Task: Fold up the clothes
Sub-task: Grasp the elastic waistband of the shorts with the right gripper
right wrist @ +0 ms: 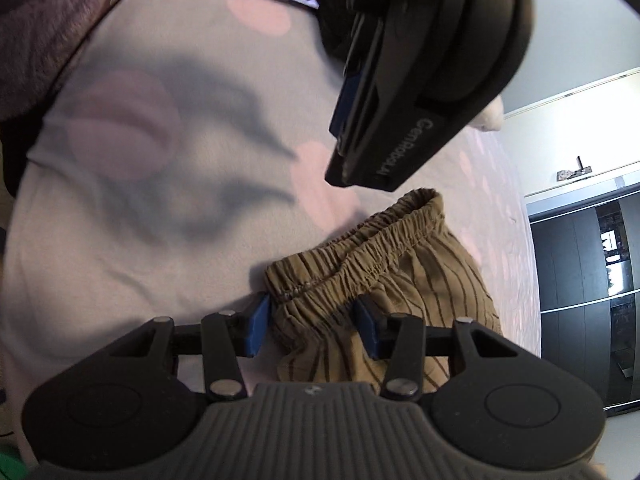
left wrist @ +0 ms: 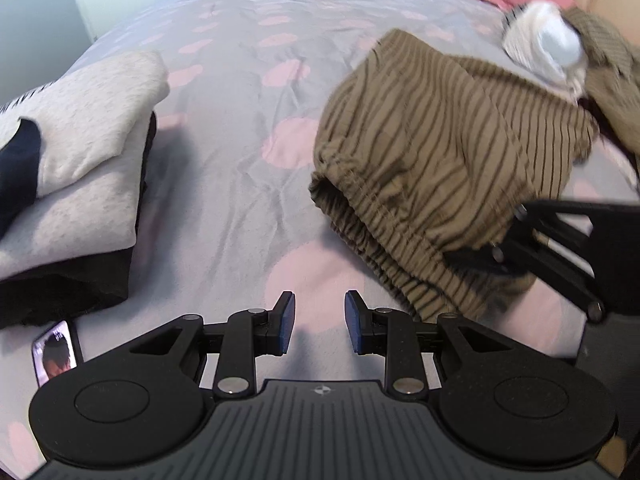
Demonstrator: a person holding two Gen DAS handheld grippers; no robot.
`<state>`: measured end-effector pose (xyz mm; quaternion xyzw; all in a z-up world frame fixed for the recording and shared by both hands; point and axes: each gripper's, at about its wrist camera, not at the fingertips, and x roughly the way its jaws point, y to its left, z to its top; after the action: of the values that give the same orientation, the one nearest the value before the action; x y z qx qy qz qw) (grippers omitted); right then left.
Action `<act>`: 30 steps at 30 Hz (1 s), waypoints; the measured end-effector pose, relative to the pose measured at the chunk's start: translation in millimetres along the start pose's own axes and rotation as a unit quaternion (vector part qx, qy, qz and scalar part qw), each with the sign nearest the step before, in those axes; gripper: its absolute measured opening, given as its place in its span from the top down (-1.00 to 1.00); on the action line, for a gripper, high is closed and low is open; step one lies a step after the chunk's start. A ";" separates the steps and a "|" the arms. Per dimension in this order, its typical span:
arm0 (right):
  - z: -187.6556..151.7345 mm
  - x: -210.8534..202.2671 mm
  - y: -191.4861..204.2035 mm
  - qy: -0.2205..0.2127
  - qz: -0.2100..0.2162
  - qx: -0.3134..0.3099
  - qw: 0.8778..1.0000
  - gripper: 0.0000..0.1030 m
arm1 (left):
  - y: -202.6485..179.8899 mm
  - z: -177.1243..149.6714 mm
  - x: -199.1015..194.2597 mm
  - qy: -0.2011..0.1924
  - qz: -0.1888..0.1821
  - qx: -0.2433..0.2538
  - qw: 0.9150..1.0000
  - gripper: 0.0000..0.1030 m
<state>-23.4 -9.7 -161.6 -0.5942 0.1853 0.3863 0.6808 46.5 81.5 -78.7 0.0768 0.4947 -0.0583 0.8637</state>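
Olive-brown cloth with dark stripes fills the action here: the striped shorts [left wrist: 444, 152] lie on the bed [left wrist: 240, 140], off to the right and ahead of the left tool [left wrist: 320, 322], with the elastic waistband [left wrist: 352, 216] turned toward the near side. That left tool hangs over bare sheet, fingers parted a moderate way, nothing between the blue pads [left wrist: 286, 320]. The right tool [right wrist: 314, 326] is the one in the game, right at the shorts [right wrist: 380, 276]: its fingers sit wide apart, straddling one end of the gathered waistband [right wrist: 360, 248], left pad at the corner of the fabric, right pad lying on top of it, not visibly clamped. From there the waistband runs away up and to the right, so the garment's long edge leads straight out from this tool toward the open sheet. The right is clearly the nearer hand; my read is it needs to close on that corner while the left crosses over to the far end. At the left sits a folded stack [left wrist: 80, 152] in grey and black, well apart from the shorts, a phone [left wrist: 56, 350] beside it, and unfolded clothes [left wrist: 560, 48] wait at the far right.
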 end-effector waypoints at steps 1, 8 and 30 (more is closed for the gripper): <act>0.6 1.7 -0.2 0.001 0.000 -0.001 1.000 0.06 | -2.1 -0.8 1.1 0.005 0.002 0.011 1.000 0.52; -1.4 9.5 -6.2 0.008 0.012 0.014 1.000 0.18 | -16.8 -9.6 8.8 0.026 0.019 0.077 0.997 0.52; -89.5 -28.9 -121.0 -0.007 0.180 0.416 0.891 0.57 | -45.5 -30.8 -17.7 -0.082 0.011 0.209 0.974 0.11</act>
<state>67.1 -103.2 -80.6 -0.2102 0.4281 0.3937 0.7859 3.5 43.2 -82.2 0.2556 0.3981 -0.1570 0.8669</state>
